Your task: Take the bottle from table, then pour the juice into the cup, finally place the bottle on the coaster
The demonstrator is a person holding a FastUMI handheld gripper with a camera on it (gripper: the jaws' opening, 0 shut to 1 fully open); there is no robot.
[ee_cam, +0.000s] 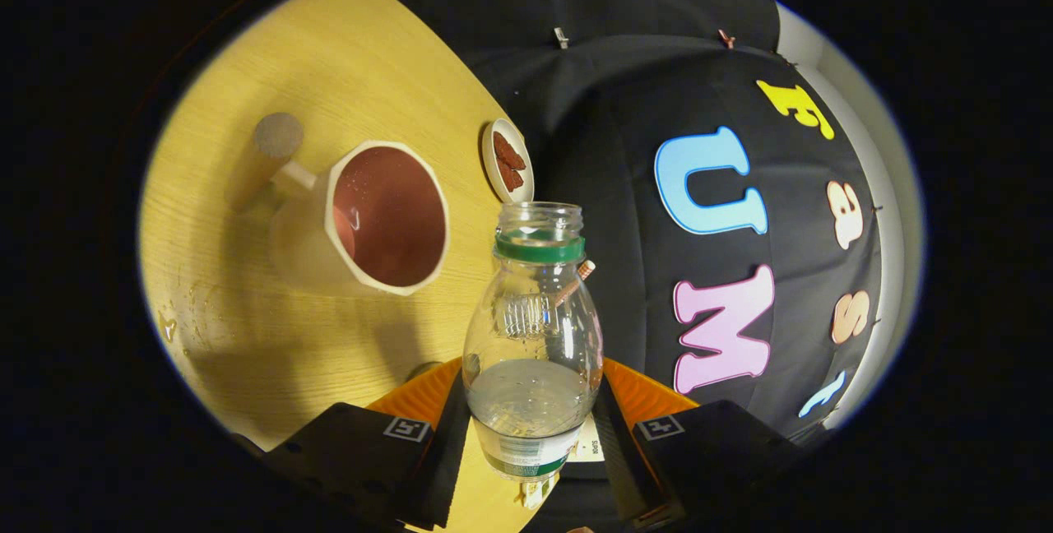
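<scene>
Gripper (531,434): we find both fingers clamped on the bottle (532,336).
Bottle axis: mouth points 12 o'clock.
Cup (370,220): 10 o'clock.

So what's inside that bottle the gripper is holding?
The bottle, clamped between the gripper fingers, holds clear liquid filling its lower part. Its label hides the very bottom.

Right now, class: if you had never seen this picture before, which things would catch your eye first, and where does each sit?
First, the clear open bottle, about a third full of liquid, clamped between the gripper fingers. Beyond the fingers to one side, a pale cup with a dark reddish inside stands on the wooden table. Farther back, near the table's edge, lies a small dish of reddish pieces.
</scene>
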